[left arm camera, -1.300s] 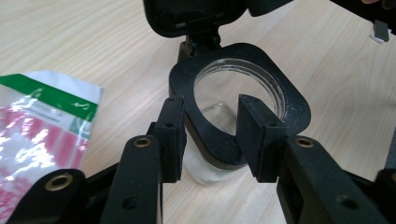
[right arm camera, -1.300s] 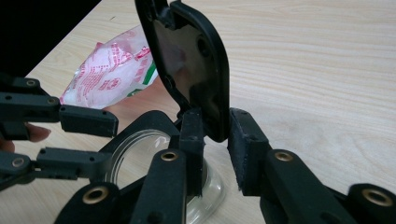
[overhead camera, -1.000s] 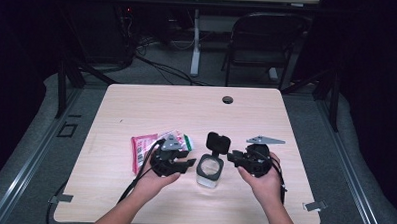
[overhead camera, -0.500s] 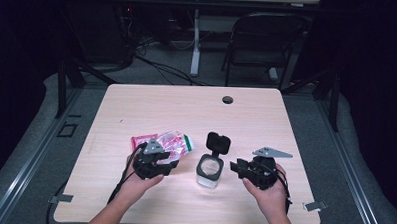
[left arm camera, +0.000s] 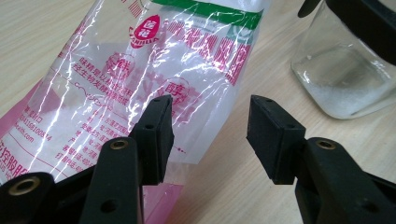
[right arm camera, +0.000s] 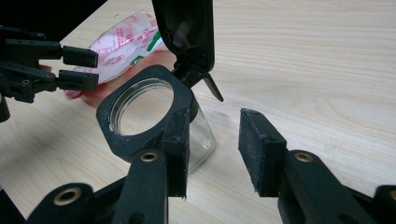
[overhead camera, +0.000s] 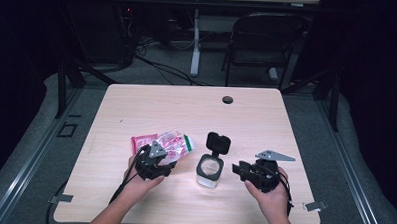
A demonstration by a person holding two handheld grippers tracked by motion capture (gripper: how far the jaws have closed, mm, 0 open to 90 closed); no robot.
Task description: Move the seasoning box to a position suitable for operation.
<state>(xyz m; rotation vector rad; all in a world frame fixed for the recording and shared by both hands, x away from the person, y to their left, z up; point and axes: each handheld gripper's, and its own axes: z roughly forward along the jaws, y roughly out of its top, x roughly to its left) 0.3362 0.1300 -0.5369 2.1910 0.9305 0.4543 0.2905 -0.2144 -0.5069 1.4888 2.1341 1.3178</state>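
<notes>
Two tools hang spread and empty, their jaws having just been opening. Just ahead of the left tool (left arm camera: pixel 208 135) lies a crinkled clear packet (left arm camera: pixel 140 79) with pink and green print. Left of the right tool (right arm camera: pixel 212 149) stands a glass jar (right arm camera: pixel 154 121), its black flip lid (right arm camera: pixel 187 32) upright, probably ready for filling from the packet.

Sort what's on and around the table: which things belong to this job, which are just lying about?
Job:
- pink and white plastic bag
- glass jar, black lid flipped open
- left gripper, right gripper, jaws open

Lying about:
- folding chair
- floor cables
</notes>
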